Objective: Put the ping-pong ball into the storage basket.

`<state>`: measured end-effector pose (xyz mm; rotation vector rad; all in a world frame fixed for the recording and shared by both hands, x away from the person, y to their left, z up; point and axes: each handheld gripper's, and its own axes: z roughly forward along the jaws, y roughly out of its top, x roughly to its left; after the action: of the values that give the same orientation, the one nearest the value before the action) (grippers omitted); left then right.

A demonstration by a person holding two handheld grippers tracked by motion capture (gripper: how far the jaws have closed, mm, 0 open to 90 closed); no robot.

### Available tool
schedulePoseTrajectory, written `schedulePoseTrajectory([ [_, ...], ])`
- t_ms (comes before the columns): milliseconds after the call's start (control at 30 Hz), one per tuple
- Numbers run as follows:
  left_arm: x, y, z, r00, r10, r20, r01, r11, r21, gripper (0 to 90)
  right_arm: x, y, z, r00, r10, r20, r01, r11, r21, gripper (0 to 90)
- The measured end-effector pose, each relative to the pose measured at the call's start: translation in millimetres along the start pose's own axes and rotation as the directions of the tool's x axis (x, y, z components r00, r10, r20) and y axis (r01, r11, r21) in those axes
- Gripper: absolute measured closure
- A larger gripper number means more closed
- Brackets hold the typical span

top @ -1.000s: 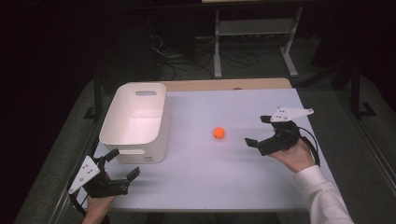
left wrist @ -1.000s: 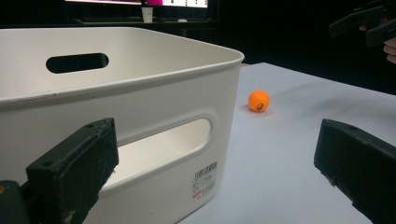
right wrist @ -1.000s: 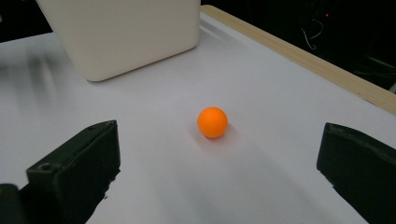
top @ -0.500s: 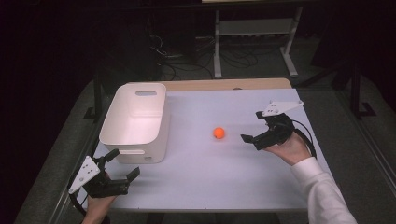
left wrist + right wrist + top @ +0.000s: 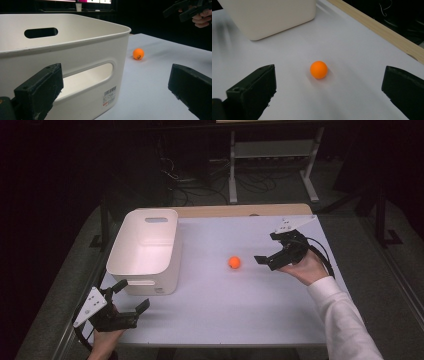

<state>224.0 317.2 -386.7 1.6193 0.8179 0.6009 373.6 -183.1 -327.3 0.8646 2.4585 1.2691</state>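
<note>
A small orange ball [image 5: 234, 262] lies on the white table [image 5: 225, 315], right of centre. My right gripper [image 5: 268, 249] hovers just to its right, open, its jaws pointed at it. In the right gripper view the ball [image 5: 319, 69] rests on the table ahead of the gap in the right gripper [image 5: 329, 75], touching neither jaw. A white handled bin [image 5: 116, 265] stands at the left. My left gripper [image 5: 132, 295] is open near the front left corner, just in front of the bin. The left gripper [image 5: 115, 75] faces the bin wall [image 5: 82, 50], with the ball [image 5: 138, 53] beyond.
A wooden strip [image 5: 240, 211] runs along the table's far edge. Behind it, on the dark floor, stand a metal stand [image 5: 270, 150] and cables [image 5: 185, 180]. The person's white sleeve [image 5: 345, 320] comes in at the lower right. The right gripper [image 5: 185, 8] appears far off in the left gripper view.
My right gripper has moved left and a little away from the person, closer to the ball. The left gripper, ball and bin have stayed put.
</note>
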Motion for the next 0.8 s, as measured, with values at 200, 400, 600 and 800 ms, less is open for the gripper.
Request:
schedulePoseTrajectory([
  [200,0.2,0.0,0.0,1.0,0.001,0.002,-0.001,1.0,0.002,0.0,-3.1,4.9,4.3,1.0,-0.005,-0.008,0.005,1.0,0.017,0.0],
  [400,0.3,-0.1,0.6,1.0,0.002,0.003,-0.002,1.0,0.001,0.0,-5.4,10.9,8.9,0.9998,-0.01,-0.017,0.01,0.999,0.044,0.0],
  [600,0.2,-0.3,1.1,1.0,-0.001,0.005,0.001,1.0,0.001,0.0,-7.5,13.5,16.6,0.9996,-0.022,-0.018,0.023,0.997,0.073,0.0],
  [800,-0.2,-0.5,1.4,1.0,-0.005,0.008,0.005,1.0,0.005,0.0,-10.3,14.7,25.8,0.9994,-0.031,-0.015,0.033,0.994,0.105,0.0],
])
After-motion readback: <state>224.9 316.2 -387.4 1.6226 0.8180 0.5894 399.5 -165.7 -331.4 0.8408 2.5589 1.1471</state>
